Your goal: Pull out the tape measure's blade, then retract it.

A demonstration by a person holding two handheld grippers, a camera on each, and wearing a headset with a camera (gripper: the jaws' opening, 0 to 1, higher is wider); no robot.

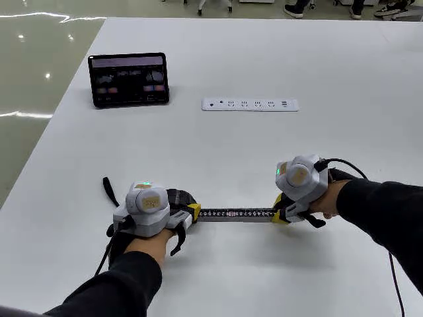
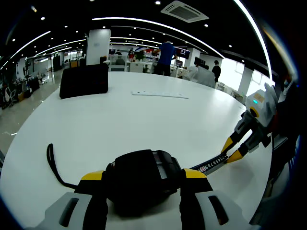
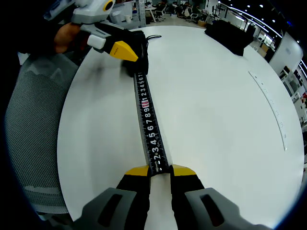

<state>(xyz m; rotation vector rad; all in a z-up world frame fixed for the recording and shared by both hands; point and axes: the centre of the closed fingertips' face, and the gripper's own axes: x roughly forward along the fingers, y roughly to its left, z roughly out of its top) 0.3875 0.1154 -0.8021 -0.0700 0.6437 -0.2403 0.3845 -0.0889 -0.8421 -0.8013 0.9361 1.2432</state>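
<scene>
Head view: close to the desk's near edge, the left gripper clamps the black tape measure case. The blade lies flat on the desk and runs across to the right gripper. A tablet and a power strip sit toward the far edge.
Left gripper view: the jaws hug the case's two sides.
Right gripper view: the jaws pinch the blade's end.

The head view is bright and evenly lit from overhead: the white table is nearly washed out, streaks of glare lie on the glossy floor, and shadows are soft and faint. Both gripper views bend strongly toward their edges. Light strips curve in arcs across a dark ceiling, yet the blade numerals stay sharp.
</scene>
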